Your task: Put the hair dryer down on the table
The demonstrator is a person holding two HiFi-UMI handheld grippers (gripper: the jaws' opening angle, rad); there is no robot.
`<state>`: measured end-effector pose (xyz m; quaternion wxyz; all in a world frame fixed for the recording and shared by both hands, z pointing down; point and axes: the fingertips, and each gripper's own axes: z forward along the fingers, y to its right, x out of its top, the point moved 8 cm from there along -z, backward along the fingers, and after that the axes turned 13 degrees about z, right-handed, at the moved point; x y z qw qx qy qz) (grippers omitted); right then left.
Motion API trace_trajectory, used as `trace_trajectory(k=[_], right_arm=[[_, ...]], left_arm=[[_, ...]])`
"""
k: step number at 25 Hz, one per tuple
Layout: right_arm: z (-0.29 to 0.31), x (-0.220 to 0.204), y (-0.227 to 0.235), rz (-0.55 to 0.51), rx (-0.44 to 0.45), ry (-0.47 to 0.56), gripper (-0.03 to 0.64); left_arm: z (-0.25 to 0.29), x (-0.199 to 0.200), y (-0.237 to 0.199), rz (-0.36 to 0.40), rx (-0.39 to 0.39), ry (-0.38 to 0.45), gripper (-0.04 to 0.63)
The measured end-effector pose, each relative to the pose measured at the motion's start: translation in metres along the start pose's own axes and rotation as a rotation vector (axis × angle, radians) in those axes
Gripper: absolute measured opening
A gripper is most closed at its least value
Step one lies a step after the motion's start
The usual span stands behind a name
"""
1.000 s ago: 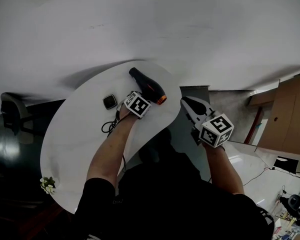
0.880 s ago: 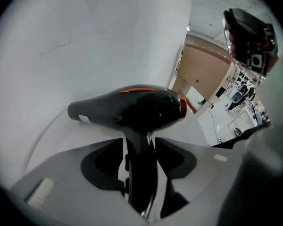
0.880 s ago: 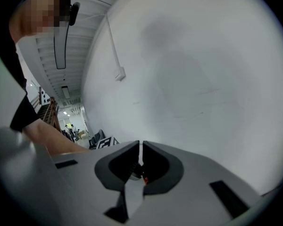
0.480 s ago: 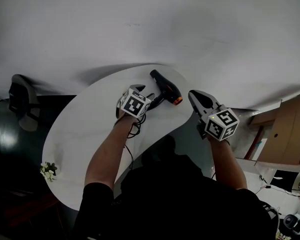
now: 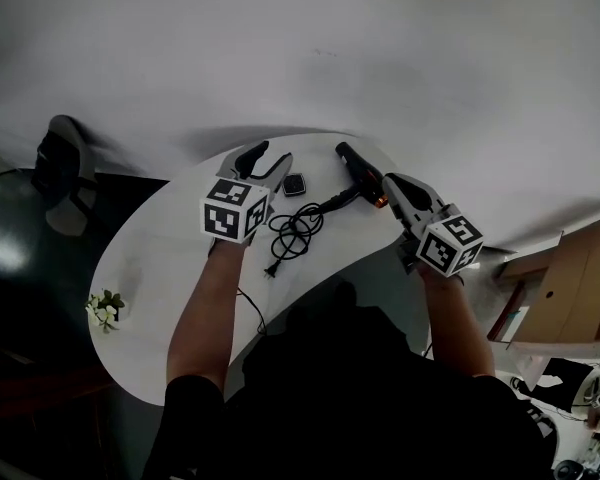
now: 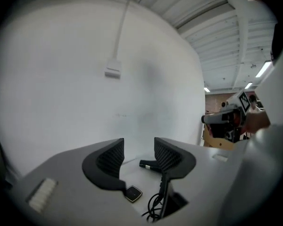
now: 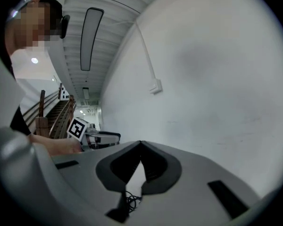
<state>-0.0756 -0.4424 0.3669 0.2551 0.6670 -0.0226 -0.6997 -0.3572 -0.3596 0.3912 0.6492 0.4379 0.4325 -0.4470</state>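
Note:
The black hair dryer (image 5: 358, 171) with an orange end lies on the white table (image 5: 170, 268), its cord (image 5: 295, 226) coiled in front of it. My left gripper (image 5: 267, 158) hangs above the table to the left of the dryer. It is open with nothing between its jaws, which have just closed a little. In the left gripper view the dryer (image 6: 148, 164) shows far off between the jaws of the left gripper (image 6: 138, 147). My right gripper (image 5: 390, 180) is shut and empty, its tip just right of the dryer's orange end. Its jaws meet in the right gripper view (image 7: 141, 145).
A small square black device (image 5: 295, 184) lies on the table between my left gripper and the dryer. A sprig of white flowers (image 5: 105, 310) sits near the table's left edge. A dark chair (image 5: 65, 168) stands at the left and a wooden cabinet (image 5: 570, 288) at the right.
My left gripper has come off the hair dryer and lifted up and to the left, empty. The dryer stays on the table. The right gripper has moved closer to the dryer's orange end.

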Motion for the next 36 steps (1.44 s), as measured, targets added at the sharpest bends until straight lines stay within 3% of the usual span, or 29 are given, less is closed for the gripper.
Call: trace_trajectory(k=[8,13,19,25,31,36], right_arm=[[0.006,0.017,-0.016,-0.050,0.065,0.058,0.012],[0.012,0.029,-0.006,-0.105,0.101,0.055,0.011],[0.007,0.030,0.015,-0.119,0.107,0.040,0.011],[-0.004,0.031,0.035,-0.094,0.101,0.040,0.011],[-0.009,0.032,0.043,-0.081,0.104,0.046,0.011],[-0.012,0.033,0.043,-0.081,0.110,0.045,0.011]], left_arm=[[-0.080,0.015,-0.016,-0.066,0.183,0.117,0.208],[-0.096,0.021,-0.015,-0.050,0.310,0.132,0.074],[-0.088,0.022,-0.011,-0.034,0.382,0.104,0.018],[-0.074,0.026,-0.004,0.004,0.366,0.116,0.018],[-0.054,0.042,0.015,0.010,0.174,0.109,0.011],[-0.045,0.044,0.025,0.045,0.214,0.057,0.011]])
